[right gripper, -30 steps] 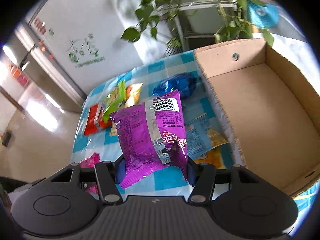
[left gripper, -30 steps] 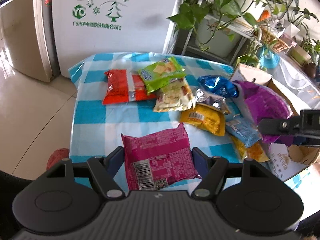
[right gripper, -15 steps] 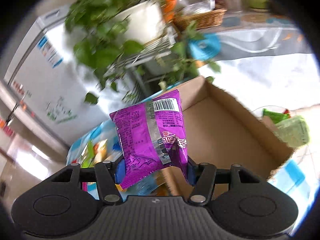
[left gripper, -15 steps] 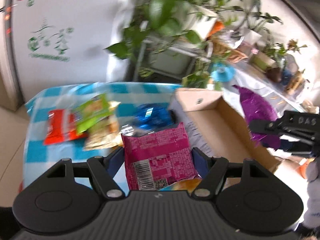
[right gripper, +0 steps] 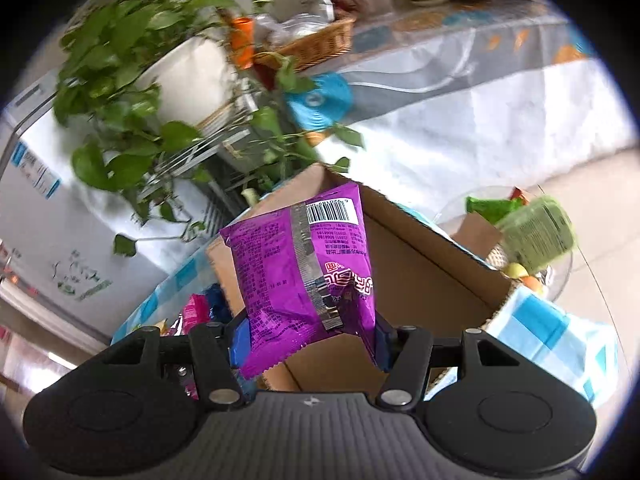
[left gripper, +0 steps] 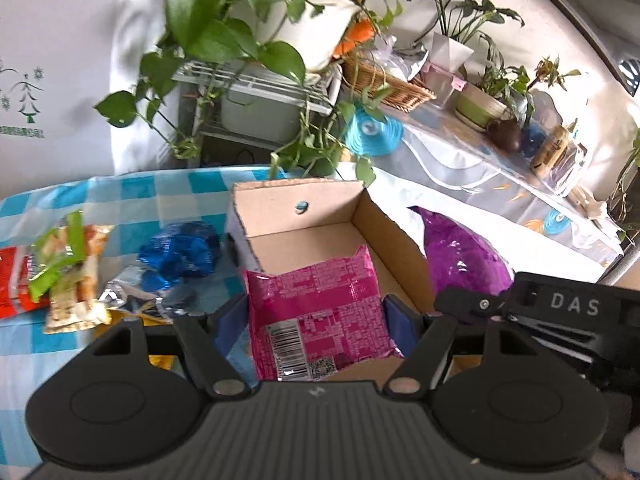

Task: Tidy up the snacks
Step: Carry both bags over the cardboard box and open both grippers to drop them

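We are holding a pink snack packet in our left gripper, its blue pads pinching the packet's two side edges so that the barcode end is pointing back toward the camera. The packet is hanging above the near end of an open cardboard box, whose bare floor is showing beyond it. Our right gripper is pinching a purple snack packet the same way, upright with its barcode at the top, just in front of the box's corner; from the left wrist view this purple packet is showing just beside the box's right wall. The box is sitting on a worktop covered with a blue-and-white checked cloth. To the left of the box, more snacks are lying on the cloth: a crumpled blue packet, a green-and-cream packet and a red packet at the edge of view. Leafy potted plants are standing behind the worktop.
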